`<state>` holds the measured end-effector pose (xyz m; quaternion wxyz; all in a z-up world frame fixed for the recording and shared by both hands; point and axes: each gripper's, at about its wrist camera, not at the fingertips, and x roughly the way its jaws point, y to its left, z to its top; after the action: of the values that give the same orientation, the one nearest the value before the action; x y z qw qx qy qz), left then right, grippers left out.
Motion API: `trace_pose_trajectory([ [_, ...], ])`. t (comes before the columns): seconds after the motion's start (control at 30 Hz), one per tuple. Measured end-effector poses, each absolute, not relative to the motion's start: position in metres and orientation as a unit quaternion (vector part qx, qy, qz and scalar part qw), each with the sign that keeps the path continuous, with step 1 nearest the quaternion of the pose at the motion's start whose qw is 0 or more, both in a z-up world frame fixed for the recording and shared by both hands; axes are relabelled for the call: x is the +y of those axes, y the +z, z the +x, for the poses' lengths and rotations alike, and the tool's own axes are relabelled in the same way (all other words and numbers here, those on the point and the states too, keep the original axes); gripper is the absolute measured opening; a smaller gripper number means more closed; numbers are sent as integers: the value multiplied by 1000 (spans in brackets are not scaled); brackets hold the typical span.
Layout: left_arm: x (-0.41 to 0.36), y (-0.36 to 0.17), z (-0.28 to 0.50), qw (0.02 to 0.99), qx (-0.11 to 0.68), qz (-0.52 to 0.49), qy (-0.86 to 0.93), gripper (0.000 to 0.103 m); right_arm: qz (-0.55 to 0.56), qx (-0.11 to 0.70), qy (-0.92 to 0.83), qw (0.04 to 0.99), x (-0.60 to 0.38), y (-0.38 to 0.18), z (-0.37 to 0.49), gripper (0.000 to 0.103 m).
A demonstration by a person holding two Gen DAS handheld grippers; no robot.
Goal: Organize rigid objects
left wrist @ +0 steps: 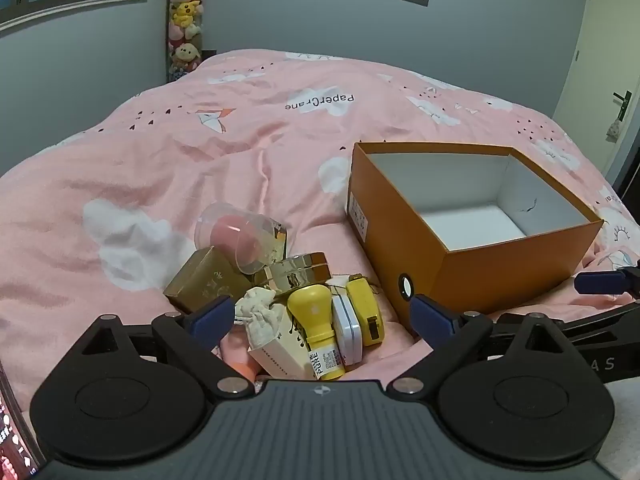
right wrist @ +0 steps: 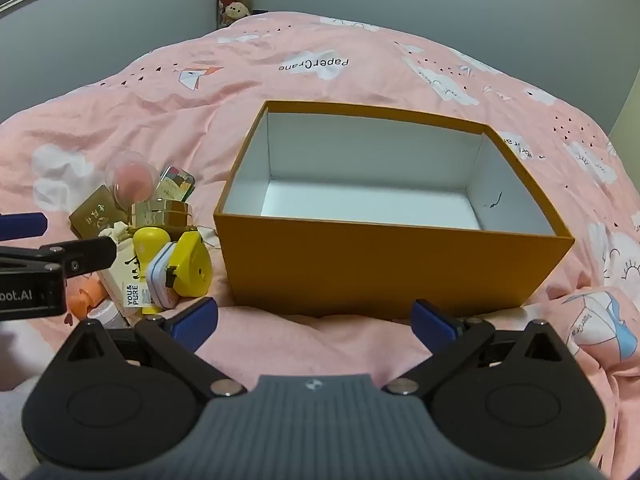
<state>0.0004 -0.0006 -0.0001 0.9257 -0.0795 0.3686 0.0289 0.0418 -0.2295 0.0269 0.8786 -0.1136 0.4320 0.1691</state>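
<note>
An open orange box (left wrist: pixel 492 276) with a bare white inside stands on the pink bed; it also shows in the right wrist view (right wrist: pixel 384 264). Left of it lies a pile of small items: a yellow bottle (left wrist: pixel 316 320), a white tin (left wrist: pixel 346 330), a yellow tape measure (left wrist: pixel 366 308), a gold jar (left wrist: pixel 298 274), a gold box (left wrist: pixel 206 280) and a clear case with a pink sponge (left wrist: pixel 240 240). My left gripper (left wrist: pixel 322 316) is open, just in front of the pile. My right gripper (right wrist: pixel 314 320) is open and empty, before the box's near wall.
The pink quilt (left wrist: pixel 240 140) covers the whole bed, with wrinkles. A column of plush toys (left wrist: pixel 185 16) hangs on the far wall. A door (left wrist: pixel 600 80) is at the right. The pile also shows in the right wrist view (right wrist: pixel 160 248).
</note>
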Motion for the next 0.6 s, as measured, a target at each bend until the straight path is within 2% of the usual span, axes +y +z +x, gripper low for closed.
trace_pose_trajectory([
  [0.6, -6, 4, -4, 934, 351, -67, 18, 103, -114, 435, 170, 877, -228, 25, 42, 100],
])
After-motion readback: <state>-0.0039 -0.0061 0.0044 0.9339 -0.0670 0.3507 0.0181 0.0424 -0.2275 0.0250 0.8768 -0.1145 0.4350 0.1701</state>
